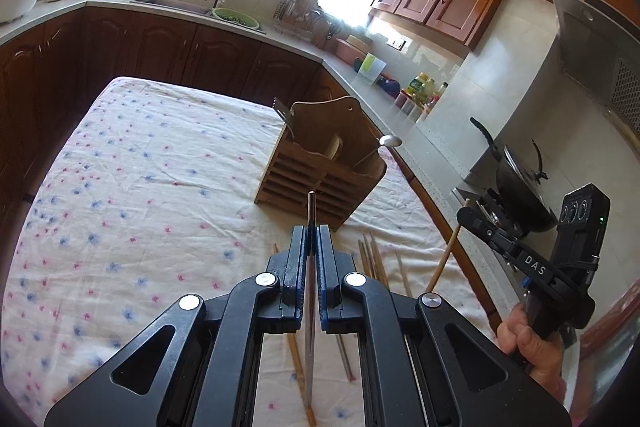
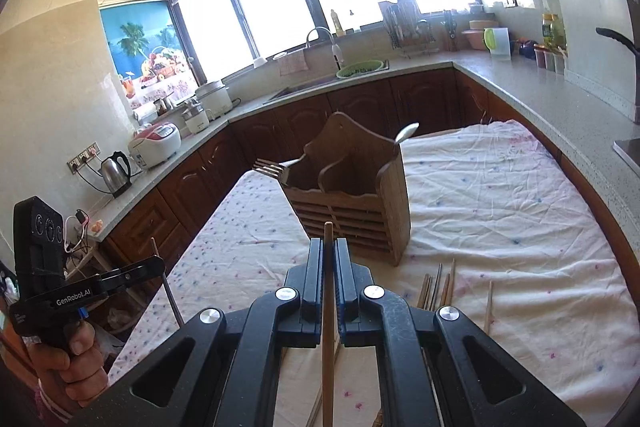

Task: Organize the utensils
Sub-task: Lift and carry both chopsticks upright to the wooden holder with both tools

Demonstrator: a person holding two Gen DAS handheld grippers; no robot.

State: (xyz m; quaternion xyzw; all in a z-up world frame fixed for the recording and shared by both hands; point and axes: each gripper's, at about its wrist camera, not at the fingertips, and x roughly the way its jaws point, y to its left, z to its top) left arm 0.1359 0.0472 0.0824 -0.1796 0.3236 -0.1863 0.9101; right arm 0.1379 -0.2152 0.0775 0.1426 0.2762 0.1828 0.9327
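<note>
A slatted wooden utensil holder [image 1: 320, 163] [image 2: 352, 195] stands on the floral tablecloth [image 1: 140, 167] [image 2: 500, 207]. A fork [image 1: 283, 110] [image 2: 268, 169] and a spoon [image 1: 390, 141] [image 2: 408, 131] lean out of it. My left gripper [image 1: 311, 229] [image 2: 158, 261] is shut on a thin metal chopstick [image 1: 311, 211] [image 2: 171, 293], raised above the cloth in front of the holder. My right gripper [image 2: 329, 242] [image 1: 466, 213] is shut on a wooden chopstick [image 2: 328, 267] [image 1: 442, 259], also lifted, to the right of the left one. Several loose chopsticks [image 1: 372, 259] [image 2: 436, 287] lie on the cloth below.
A kitchen counter [image 2: 540, 99] wraps around the table, with a sink [image 2: 304, 85], a rice cooker [image 2: 154, 145] and a kettle [image 2: 116, 171]. A black wok [image 1: 520, 187] sits on the stove at the right. A person's hand [image 1: 528, 339] [image 2: 68, 359] holds each gripper.
</note>
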